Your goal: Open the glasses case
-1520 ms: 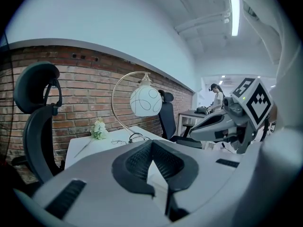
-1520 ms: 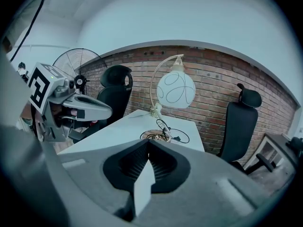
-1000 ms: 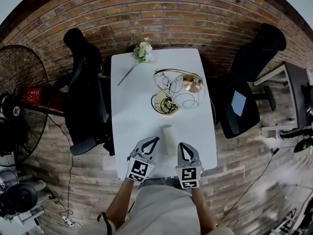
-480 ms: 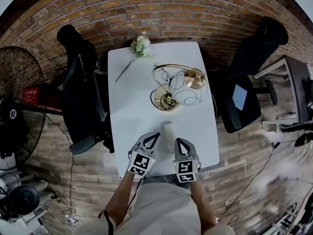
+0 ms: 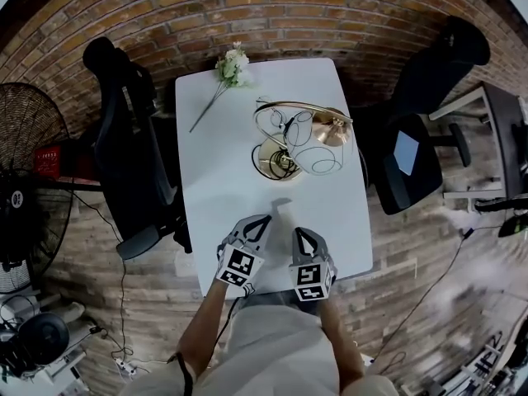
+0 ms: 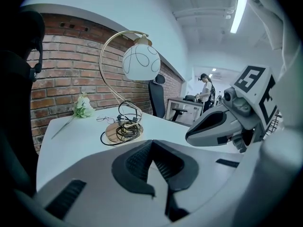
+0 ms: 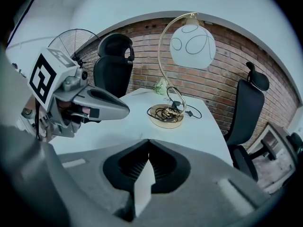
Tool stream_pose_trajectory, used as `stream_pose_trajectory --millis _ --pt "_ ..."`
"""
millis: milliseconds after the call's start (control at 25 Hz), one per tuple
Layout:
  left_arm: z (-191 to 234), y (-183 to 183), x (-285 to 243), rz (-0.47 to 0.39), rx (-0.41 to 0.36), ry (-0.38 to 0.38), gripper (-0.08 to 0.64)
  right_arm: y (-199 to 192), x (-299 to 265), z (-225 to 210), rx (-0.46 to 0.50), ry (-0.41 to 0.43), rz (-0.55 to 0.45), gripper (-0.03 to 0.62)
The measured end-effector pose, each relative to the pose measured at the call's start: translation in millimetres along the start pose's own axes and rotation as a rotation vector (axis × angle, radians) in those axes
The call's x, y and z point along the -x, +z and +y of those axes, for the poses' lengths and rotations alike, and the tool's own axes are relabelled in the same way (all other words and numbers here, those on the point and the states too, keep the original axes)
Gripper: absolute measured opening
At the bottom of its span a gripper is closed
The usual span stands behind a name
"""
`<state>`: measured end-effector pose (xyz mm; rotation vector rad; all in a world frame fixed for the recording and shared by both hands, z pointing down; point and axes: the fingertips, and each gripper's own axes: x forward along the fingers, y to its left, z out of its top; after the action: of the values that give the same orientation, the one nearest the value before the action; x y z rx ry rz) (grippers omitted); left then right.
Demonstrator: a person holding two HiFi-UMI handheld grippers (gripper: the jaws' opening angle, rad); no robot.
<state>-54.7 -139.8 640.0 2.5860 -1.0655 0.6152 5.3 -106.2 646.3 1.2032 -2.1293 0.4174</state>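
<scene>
The glasses case (image 5: 280,219), pale and hard to tell from the white table (image 5: 206,163), lies lengthwise near the table's front edge, between my two grippers. My left gripper (image 5: 266,219) is just left of it with its tips together and nothing held. Just right of the case, my right gripper (image 5: 297,232) is also shut and empty. In the left gripper view the left gripper (image 6: 151,142) points towards the lamp, with the right gripper (image 6: 213,126) beside it. The right gripper view shows the right gripper (image 7: 148,141) closed, and the left gripper (image 7: 94,105) to its left.
A gold lamp (image 5: 285,159) with a white globe shade (image 5: 320,151) and coiled cord stands mid-table. Wire glasses (image 6: 106,118) lie near its base, a white flower (image 5: 229,66) at the far left corner. Black office chairs (image 5: 124,139) (image 5: 412,163) flank the table, with a fan (image 5: 29,172) at left.
Both grippers have sunk towards the table on either side of the case and stayed shut. The case shows less between them, and the head view has shifted slightly.
</scene>
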Motion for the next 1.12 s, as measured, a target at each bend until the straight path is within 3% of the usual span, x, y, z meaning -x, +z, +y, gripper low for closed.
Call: stream_pose_trajectory --millis 1120 --pt "-8 -43 -30 0.120 -0.006 -0.063 0.002 -22 -23 5 -0.025 0.003 0.080 0.038"
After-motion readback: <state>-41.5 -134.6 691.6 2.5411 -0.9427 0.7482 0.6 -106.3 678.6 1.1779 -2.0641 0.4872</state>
